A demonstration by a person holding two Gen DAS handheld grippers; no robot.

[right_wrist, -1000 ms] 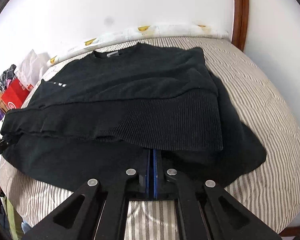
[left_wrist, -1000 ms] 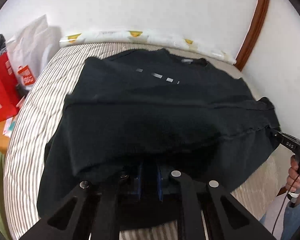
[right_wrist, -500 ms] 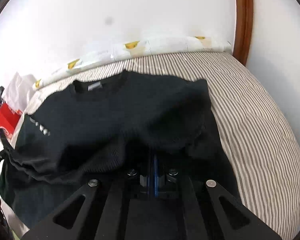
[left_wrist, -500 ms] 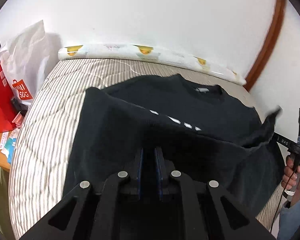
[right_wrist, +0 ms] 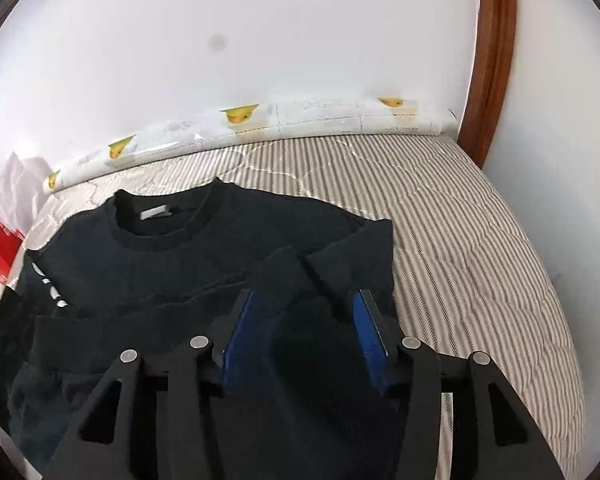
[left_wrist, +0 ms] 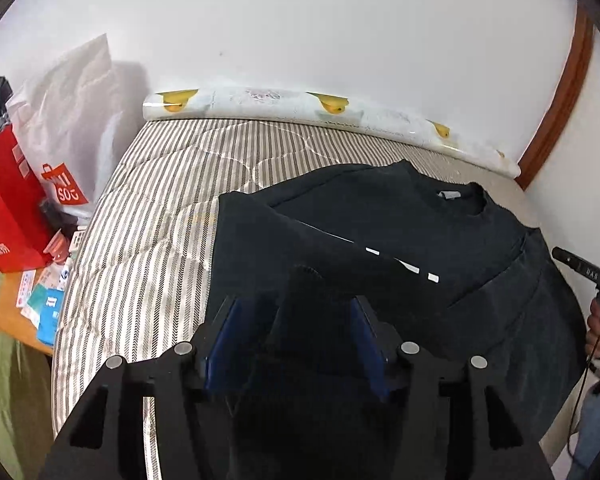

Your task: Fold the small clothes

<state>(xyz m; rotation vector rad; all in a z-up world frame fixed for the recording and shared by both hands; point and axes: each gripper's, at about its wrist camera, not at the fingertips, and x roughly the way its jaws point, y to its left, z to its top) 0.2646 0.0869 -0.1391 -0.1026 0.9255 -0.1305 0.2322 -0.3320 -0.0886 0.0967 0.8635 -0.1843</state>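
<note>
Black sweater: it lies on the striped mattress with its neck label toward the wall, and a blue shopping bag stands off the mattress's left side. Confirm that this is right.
One detail is wrong: the shopping bag is red, not blue, as the left wrist view shows. The rest stands: the black sweater lies on the striped mattress, with its neck label toward the wall.

The black sweater (right_wrist: 204, 264) is a matt knit cloth, ribbed at the collar and folded hem. Under it the mattress (right_wrist: 460, 240) wears a quilted striped fabric with a faint sheen. At the mattress's far edge lies a glossy plastic-wrapped roll (left_wrist: 300, 108) (printed with yellow shapes). Each gripper frame (left_wrist: 148, 400) looks like matt black plastic with bright metal pins; the pads (right_wrist: 368, 336) are blue.
</note>
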